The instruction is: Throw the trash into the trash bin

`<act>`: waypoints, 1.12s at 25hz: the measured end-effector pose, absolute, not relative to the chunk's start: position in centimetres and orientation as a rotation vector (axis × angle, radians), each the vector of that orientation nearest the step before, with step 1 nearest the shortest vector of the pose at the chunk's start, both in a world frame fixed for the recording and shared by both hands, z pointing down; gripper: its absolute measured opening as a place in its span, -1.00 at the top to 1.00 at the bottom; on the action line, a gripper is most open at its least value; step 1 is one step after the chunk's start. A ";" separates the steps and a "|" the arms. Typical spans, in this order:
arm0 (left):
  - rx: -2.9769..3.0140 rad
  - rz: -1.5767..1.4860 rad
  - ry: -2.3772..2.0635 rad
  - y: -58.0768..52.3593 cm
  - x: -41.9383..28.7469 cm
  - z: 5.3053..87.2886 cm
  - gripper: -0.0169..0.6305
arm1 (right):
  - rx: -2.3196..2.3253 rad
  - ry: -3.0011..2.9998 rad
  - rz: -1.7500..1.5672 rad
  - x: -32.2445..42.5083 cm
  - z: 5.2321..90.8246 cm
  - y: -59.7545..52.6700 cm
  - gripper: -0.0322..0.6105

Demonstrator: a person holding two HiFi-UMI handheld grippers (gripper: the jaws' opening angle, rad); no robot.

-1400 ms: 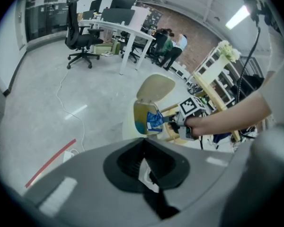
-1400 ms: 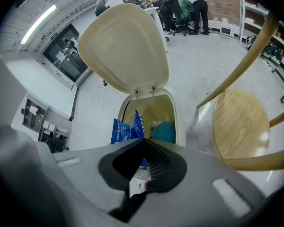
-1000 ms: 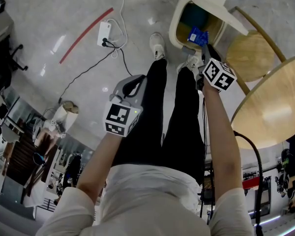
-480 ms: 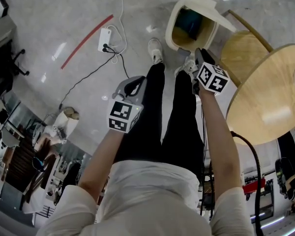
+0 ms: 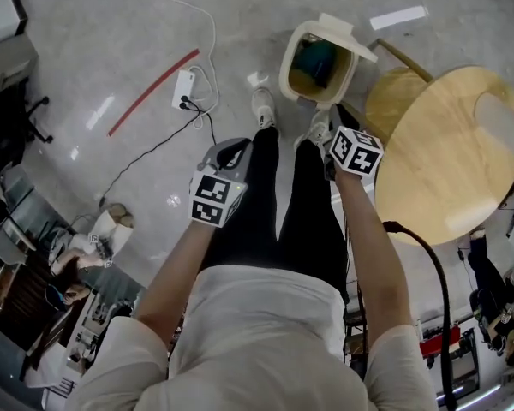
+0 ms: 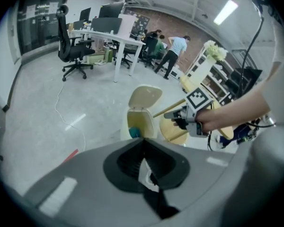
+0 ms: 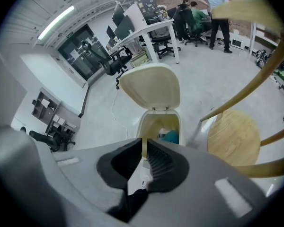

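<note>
Grey polished floor (image 5: 86, 50) spreads below me, and the cream trash bin (image 5: 285, 65) stands on it with its lid up, just beside the round wooden table (image 5: 445, 152). Blue trash (image 5: 319, 56) lies inside the trash bin. My right gripper (image 7: 143, 143) has just been closing its jaws to a thin gap with nothing between them. My left gripper (image 6: 142, 143) is clenched and empty.

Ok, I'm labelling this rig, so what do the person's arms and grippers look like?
They look alike: the left gripper and the right gripper have grey shells with black ribbed pads, and each bears a white cube printed with black square markers. The sleeves are white. A black cable runs beside the right arm.
</note>
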State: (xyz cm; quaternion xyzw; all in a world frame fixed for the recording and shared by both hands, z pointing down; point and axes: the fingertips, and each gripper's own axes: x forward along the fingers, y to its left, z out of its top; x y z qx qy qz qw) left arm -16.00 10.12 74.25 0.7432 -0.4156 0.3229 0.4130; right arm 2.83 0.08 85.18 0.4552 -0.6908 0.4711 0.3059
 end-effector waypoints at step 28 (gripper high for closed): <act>1.967 0.769 -1.025 8.5 -13.4 62.0 0.94 | 1.227 -1.974 1.222 4.8 68.9 1.8 0.90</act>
